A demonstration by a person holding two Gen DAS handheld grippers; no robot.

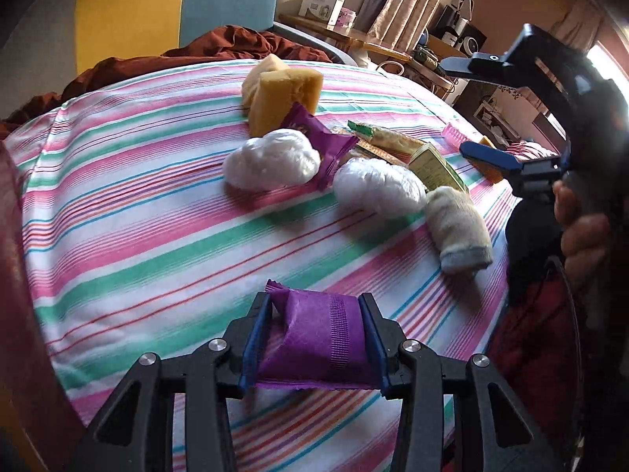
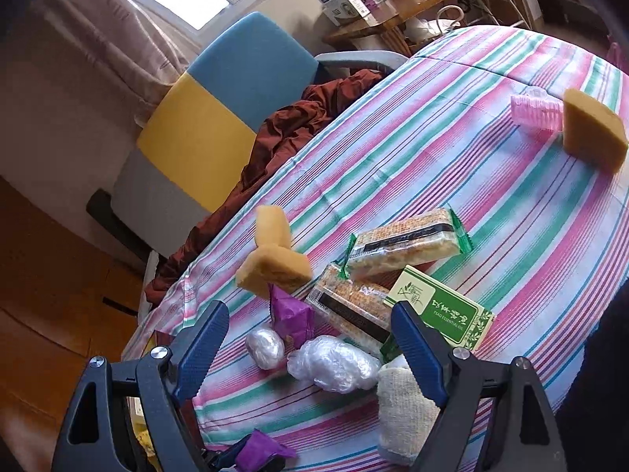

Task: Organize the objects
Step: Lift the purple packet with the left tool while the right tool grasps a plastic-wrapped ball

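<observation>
Your left gripper (image 1: 319, 338) pinches a purple packet (image 1: 314, 342) above the striped cloth (image 1: 137, 216); your right gripper (image 2: 310, 350) hangs spread over white bundles (image 2: 334, 362).

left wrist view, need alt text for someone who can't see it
The left tool grips a purple snack packet above a striped tablecloth. Beyond it lie two white plastic-wrapped bundles, yellow sponges, a second purple packet and a rolled sock; the right tool hangs open at right.
</observation>
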